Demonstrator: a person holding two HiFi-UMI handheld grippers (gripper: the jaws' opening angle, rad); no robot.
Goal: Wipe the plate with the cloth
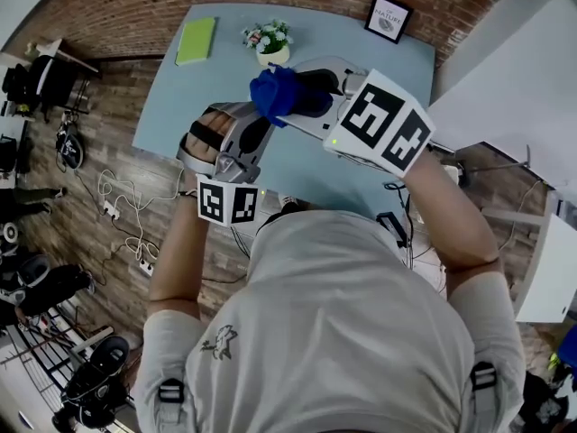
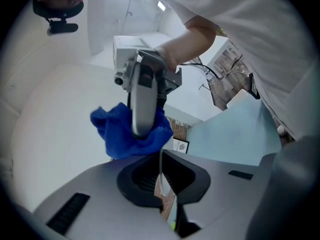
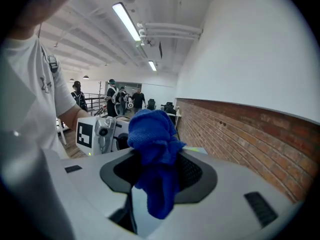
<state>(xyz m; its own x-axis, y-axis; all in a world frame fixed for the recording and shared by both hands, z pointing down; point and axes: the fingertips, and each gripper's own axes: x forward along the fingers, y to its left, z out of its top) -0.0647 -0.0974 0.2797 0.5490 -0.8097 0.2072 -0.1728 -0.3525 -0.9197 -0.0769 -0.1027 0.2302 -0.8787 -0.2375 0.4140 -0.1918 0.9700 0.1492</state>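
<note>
A blue cloth [image 1: 275, 93] is bunched up in my right gripper [image 1: 311, 97], whose jaws are shut on it. In the right gripper view the cloth [image 3: 152, 139] bulges above the jaws and hangs down between them at my right gripper [image 3: 155, 169]. My left gripper [image 1: 255, 135] is held up just left of the cloth, above the table. In the left gripper view a thin pale edge, seemingly the plate [image 2: 160, 181] seen edge-on, stands between the nearly closed jaws of my left gripper [image 2: 161, 171]. The cloth [image 2: 115, 134] sits right ahead of it. The rest of the plate is hidden.
Below lies a light blue table [image 1: 180, 97] with a green notebook [image 1: 196, 40], a small flower pot [image 1: 270, 45] and a framed picture [image 1: 389, 18] along its far side. Cables [image 1: 122, 210] trail over the brick-patterned floor at the left.
</note>
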